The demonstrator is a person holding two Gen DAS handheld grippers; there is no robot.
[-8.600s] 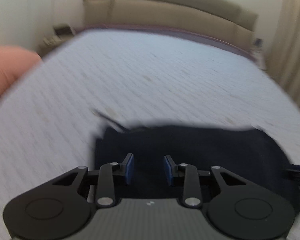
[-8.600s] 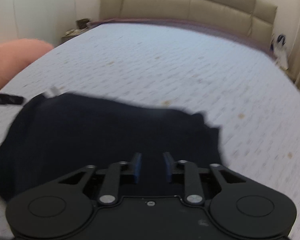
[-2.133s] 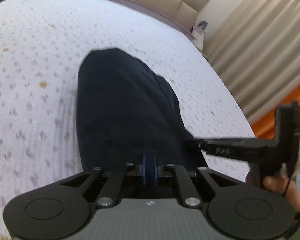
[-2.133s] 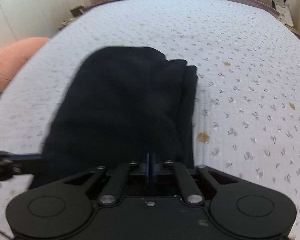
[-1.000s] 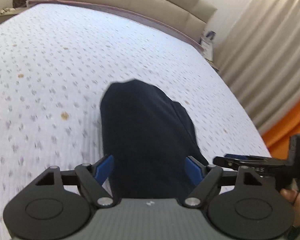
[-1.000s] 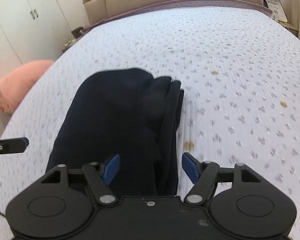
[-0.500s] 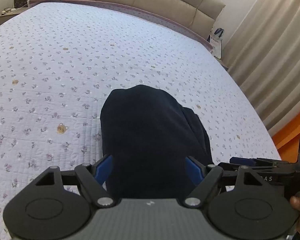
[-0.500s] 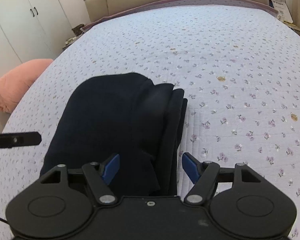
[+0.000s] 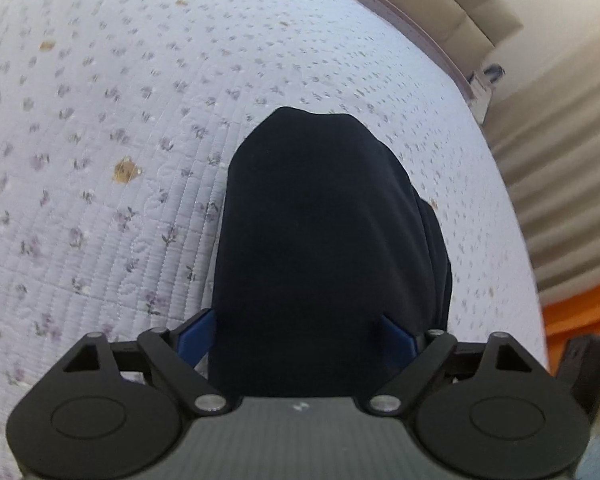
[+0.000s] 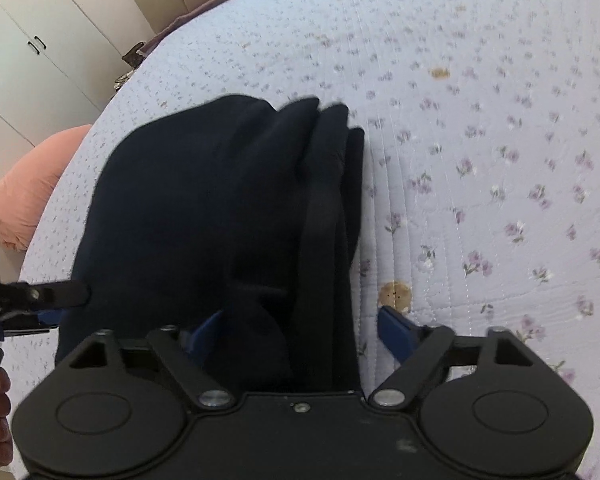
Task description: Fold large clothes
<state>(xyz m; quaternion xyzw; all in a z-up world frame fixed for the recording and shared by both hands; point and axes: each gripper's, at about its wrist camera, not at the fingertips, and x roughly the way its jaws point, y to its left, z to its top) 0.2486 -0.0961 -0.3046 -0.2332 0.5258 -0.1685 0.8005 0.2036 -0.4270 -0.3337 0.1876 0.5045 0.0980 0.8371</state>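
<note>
A: How far along? B: Late, I judge; the garment (image 9: 328,240) lies on the bed (image 9: 100,160) as a compact dark bundle; perhaps one fold or a tidy left.

A: The tools? B: Left gripper (image 9: 296,334) and right gripper (image 10: 300,330) both gape wide, holding nothing; the cloth's near end lies between each pair of fingers.

A: The views differ? B: The right shows stacked edges and a pillow (image 10: 28,192); the left, curtains (image 9: 560,200).
</note>
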